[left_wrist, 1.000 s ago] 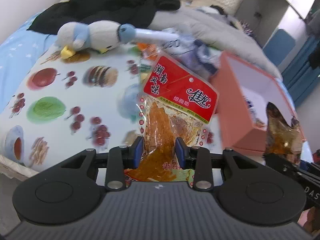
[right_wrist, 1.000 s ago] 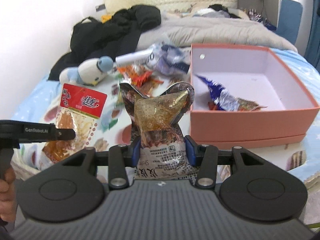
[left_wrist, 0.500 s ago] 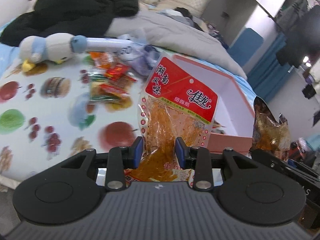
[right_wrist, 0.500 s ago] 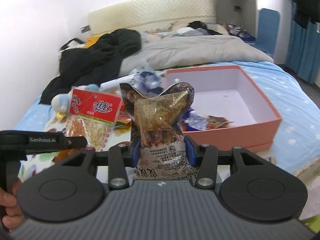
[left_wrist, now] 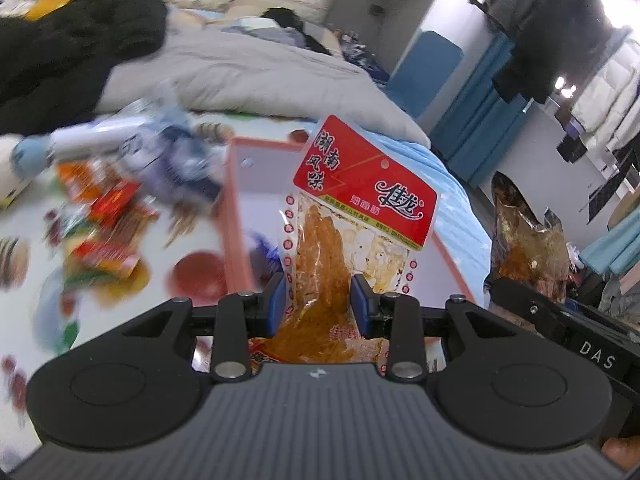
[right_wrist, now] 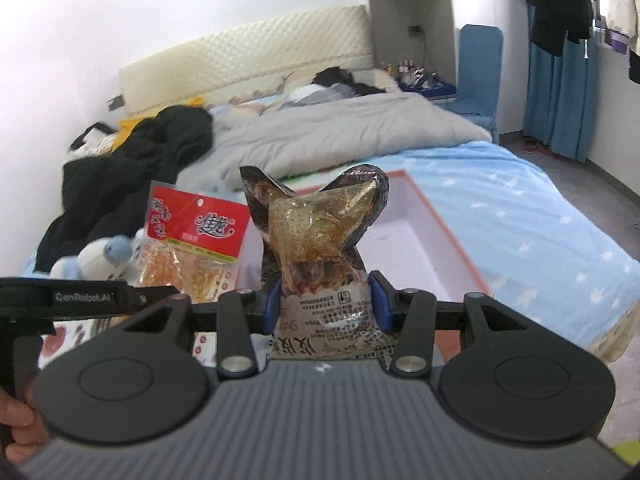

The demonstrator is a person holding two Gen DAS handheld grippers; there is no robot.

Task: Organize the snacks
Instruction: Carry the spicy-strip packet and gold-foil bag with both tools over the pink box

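Left wrist view: my left gripper (left_wrist: 318,300) is closed on a red-topped snack pack (left_wrist: 352,224) with orange strips inside, pinched near its bottom, and the pack stands up in the air. Just past it is the pink box (left_wrist: 234,216), and the pack hangs in front of the box's open inside. I can make out at least one blue wrapper (left_wrist: 264,250) lying in the box. Left of the box, a pile of small snack packets (left_wrist: 108,232) lies on the fruit-print cloth (left_wrist: 196,280), blurry in this picture. Further off are the grey quilt (left_wrist: 248,76) and a black coat (left_wrist: 76,44).

In the right wrist view, my right gripper (right_wrist: 325,304) is squeezing a puffy clear-topped snack bag (right_wrist: 320,248), also up in the air, with the pink box behind it.

I think the job is only partly done. A little is in the box, two snacks are in my grippers but not dropped in yet, and the pile on the cloth is left to move
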